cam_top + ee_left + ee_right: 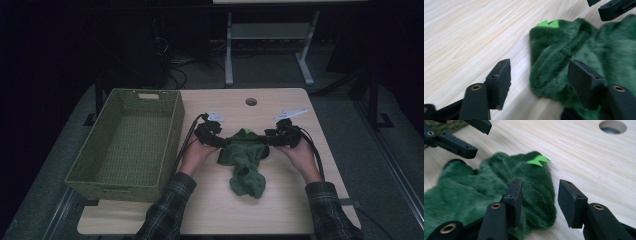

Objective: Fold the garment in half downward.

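Facing each other across the green plush cloth (244, 159), your two grippers sit at its far edge, one at each upper corner, with the woven basket (131, 141) to their left on the wooden table (280, 205). The cloth lies just right of the basket, its long axis running from the grippers back toward you, bunched at the near end. Your left gripper (539, 75) has its jaws spread, straddling a folded corner without closing on it. Your right gripper (540, 200) is likewise spread, one jaw over the fur, the other over bare wood. Both are equally near, and the bright green tag (538, 160) marks the edge between them, so the likely pinch is inward from each side.
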{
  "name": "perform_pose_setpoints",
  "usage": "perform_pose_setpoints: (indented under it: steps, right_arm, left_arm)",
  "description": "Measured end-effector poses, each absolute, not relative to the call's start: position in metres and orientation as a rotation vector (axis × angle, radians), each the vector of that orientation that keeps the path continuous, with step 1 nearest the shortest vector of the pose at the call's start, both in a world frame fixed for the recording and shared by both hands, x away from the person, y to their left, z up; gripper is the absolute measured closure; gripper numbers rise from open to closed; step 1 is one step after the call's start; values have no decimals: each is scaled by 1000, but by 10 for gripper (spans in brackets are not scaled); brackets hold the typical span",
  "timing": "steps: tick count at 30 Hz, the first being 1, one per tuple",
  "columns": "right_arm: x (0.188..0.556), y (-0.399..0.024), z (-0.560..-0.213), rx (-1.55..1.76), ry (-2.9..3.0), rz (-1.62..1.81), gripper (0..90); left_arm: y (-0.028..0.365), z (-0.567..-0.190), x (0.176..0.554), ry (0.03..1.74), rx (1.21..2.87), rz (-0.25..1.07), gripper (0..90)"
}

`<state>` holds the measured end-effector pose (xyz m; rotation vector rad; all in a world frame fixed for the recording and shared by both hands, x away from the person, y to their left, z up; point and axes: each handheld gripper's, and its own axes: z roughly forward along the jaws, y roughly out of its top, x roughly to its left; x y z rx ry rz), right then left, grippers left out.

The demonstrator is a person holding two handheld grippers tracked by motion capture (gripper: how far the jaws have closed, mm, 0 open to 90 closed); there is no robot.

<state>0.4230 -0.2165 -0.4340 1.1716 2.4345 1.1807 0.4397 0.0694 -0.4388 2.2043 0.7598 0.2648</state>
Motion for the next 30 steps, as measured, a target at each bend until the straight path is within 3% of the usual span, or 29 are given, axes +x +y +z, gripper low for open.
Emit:
perform_pose_setpoints:
  steps: [12, 19, 24, 27, 30]
  right_arm:
    - [435, -216, -463, 1236, 2503, 1077, 565]
    - [437, -213, -468, 1230, 2506, 1055, 683]
    - [436, -212, -468, 1221, 2510, 1041, 838]
    - [437, -211, -469, 1237, 2506, 1051, 869]
    - [437, -212, -468, 1255, 2511, 1062, 878]
  left_arm:
    - [62, -461, 453, 764, 2258, 218, 502]
    - [58, -466, 454, 756, 2290, 209, 614]
    - [55, -464, 452, 733, 2322, 216, 774]
    - [54, -464, 452, 737, 2322, 195, 858]
    - [54, -462, 452, 741, 2329, 190, 873]
